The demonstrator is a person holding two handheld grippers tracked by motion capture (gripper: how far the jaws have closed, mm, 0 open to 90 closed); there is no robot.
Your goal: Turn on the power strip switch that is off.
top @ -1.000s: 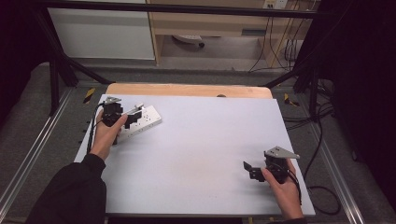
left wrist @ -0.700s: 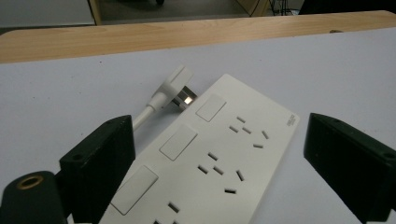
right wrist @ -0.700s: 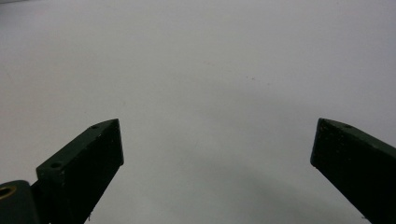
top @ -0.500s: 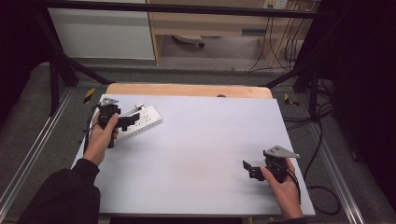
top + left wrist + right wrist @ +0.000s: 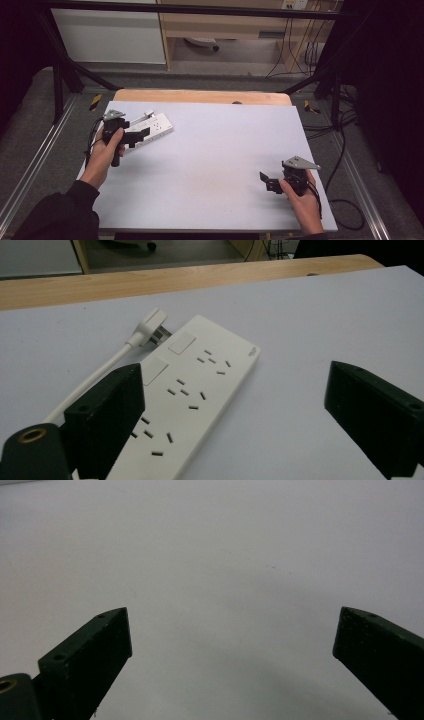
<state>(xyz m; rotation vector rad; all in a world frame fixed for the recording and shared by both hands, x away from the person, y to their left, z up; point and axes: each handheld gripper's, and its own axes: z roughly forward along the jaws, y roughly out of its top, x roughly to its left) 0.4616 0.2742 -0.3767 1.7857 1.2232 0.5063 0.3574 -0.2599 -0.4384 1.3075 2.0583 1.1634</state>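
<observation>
While the person's left hand (image 5: 102, 152) holds the left gripper (image 5: 134, 136) at the far left part of the white table (image 5: 215, 165), its 2 black jaws stand wide apart and hold nothing. In the left gripper view the left gripper (image 5: 260, 405) is over the near end of a white power strip (image 5: 192, 395): 1 jaw covers the near left edge of the strip, the other jaw is over bare table to the side of it. If the jaw touches the strip, the views cannot tell. The power strip (image 5: 152, 129) lies flat, at an angle to the table edge, with its socket holes facing up. Its white cable (image 5: 95, 377) runs along the long side, and the white plug (image 5: 152, 327) lies on the table just beside the far end of the strip.

The right gripper (image 5: 267, 181) is in the right hand (image 5: 305, 207), near the front right corner, well apart from the strip. In the right gripper view the right gripper (image 5: 232, 635) also has its 2 jaws wide apart, with bare table between them.
</observation>
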